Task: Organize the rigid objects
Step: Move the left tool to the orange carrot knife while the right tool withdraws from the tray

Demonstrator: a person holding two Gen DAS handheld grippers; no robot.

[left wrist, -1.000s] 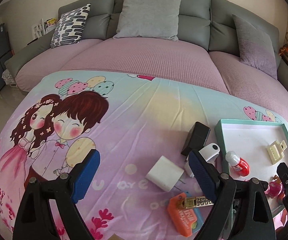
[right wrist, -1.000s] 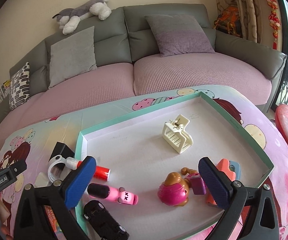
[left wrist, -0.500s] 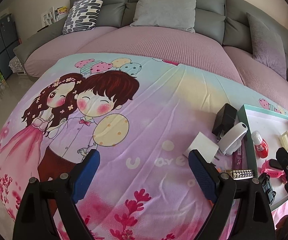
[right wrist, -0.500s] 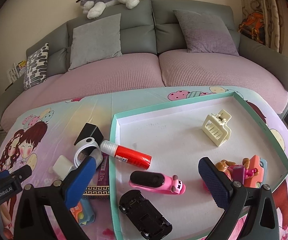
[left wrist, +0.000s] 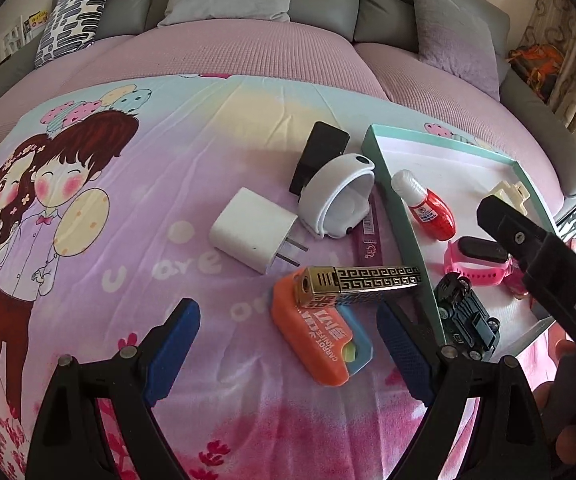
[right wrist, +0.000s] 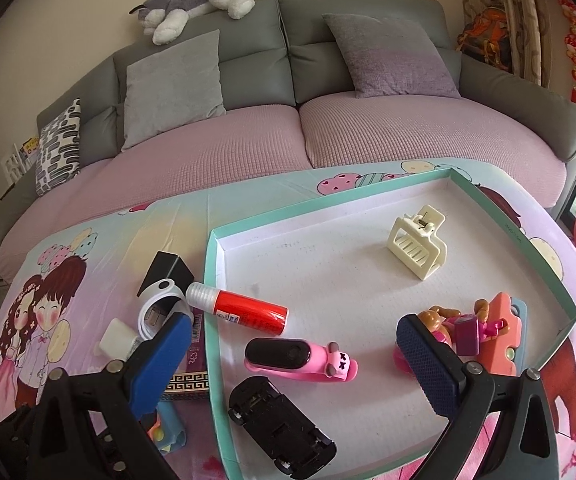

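A teal-rimmed white tray (right wrist: 507, 226) holds a cream hair claw (right wrist: 417, 242), a red glue bottle (right wrist: 244, 308), a pink watch (right wrist: 299, 360), a black toy car (right wrist: 282, 426) and a pink doll (right wrist: 447, 330). On the cartoon cloth left of the tray (left wrist: 403, 216) lie a white charger (left wrist: 254, 236), a white curved case (left wrist: 337, 196), a black box (left wrist: 319, 156), a gold patterned lighter (left wrist: 361, 282) and an orange utility knife (left wrist: 319, 336). My left gripper (left wrist: 288, 344) is open just before the knife. My right gripper (right wrist: 293, 360) is open above the tray's near part.
A grey sofa with pink covers (right wrist: 327, 132) and several cushions stands behind the table. A plush dog (right wrist: 196, 4) lies on its backrest. The right gripper's body (left wrist: 543, 256) shows at the right of the left wrist view. A purple flat pack (left wrist: 365, 236) lies beside the tray.
The left gripper has swung right and closer to the loose objects beside the tray. The right gripper has shifted a little over the tray. Both stay open.
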